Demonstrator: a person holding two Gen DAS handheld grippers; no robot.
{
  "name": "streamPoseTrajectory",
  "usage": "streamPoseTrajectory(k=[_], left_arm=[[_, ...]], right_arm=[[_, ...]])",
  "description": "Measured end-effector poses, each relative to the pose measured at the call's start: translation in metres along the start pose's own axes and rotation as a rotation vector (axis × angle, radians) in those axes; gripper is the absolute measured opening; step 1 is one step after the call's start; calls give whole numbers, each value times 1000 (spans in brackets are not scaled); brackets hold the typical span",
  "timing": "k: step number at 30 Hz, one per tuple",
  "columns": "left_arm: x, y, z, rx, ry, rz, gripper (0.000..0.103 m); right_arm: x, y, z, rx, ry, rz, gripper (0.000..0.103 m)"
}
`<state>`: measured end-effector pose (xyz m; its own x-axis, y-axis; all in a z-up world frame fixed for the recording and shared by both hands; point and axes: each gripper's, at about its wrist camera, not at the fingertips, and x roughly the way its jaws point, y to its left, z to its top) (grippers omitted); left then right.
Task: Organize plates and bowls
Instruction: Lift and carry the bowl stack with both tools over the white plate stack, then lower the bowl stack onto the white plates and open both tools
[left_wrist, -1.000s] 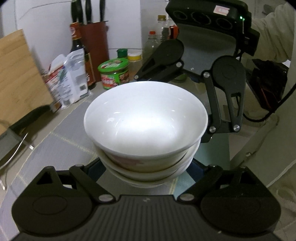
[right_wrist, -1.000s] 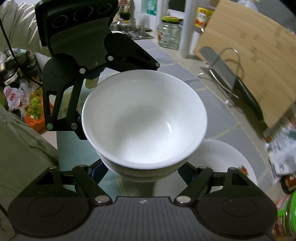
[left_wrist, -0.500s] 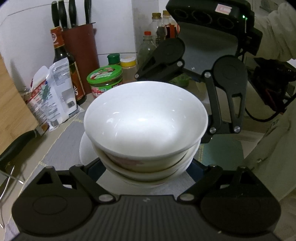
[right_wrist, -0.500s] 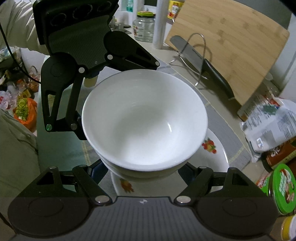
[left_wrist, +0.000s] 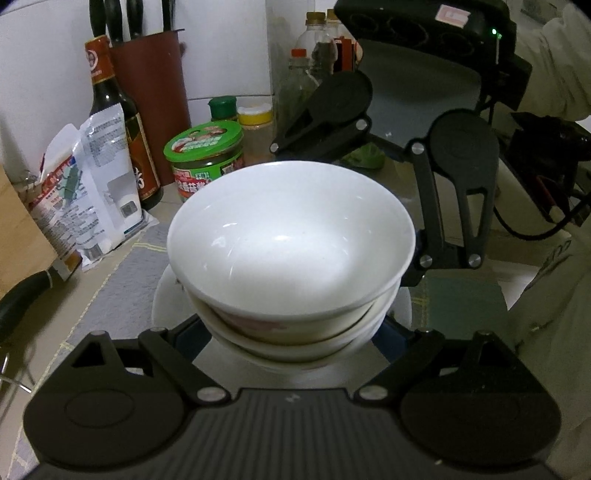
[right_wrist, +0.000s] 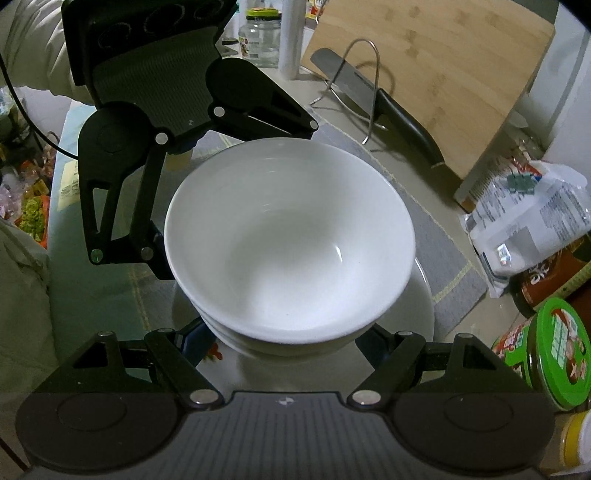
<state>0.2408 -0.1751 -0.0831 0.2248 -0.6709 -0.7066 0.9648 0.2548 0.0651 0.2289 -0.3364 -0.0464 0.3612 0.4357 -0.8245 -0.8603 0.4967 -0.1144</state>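
Observation:
A stack of three nested white bowls (left_wrist: 291, 251) fills the middle of both views (right_wrist: 291, 254). My left gripper (left_wrist: 291, 332) clasps the stack from one side and my right gripper (right_wrist: 291, 339) clasps it from the opposite side; each gripper shows in the other's view, facing it. The fingertips are hidden under the bowls. Below the stack lies a white plate (right_wrist: 424, 306) with a fruit pattern, also seen in the left wrist view (left_wrist: 166, 295), on a grey mat (right_wrist: 443, 258). I cannot tell whether the stack touches the plate.
A green-lidded jar (left_wrist: 205, 162), a sauce bottle (left_wrist: 110, 110), a knife block (left_wrist: 151, 92), bags (left_wrist: 85, 195) and several bottles stand behind the plate. A bamboo board (right_wrist: 436, 70) and a cleaver (right_wrist: 376, 99) on a wire rack lie at the far side.
Both grippers have carried the bowl stack sideways along the counter toward the jars. The plate has come into place directly under the stack.

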Motion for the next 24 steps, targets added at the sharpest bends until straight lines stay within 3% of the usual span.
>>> streamPoseTrajectory(k=[17, 24], left_arm=[[6, 10, 1, -26, -7, -8, 92], [3, 6, -2, -26, -24, 21, 94]], right_arm=[[2, -11, -1, 1, 3, -9, 86], [1, -8, -2, -6, -2, -29, 99]])
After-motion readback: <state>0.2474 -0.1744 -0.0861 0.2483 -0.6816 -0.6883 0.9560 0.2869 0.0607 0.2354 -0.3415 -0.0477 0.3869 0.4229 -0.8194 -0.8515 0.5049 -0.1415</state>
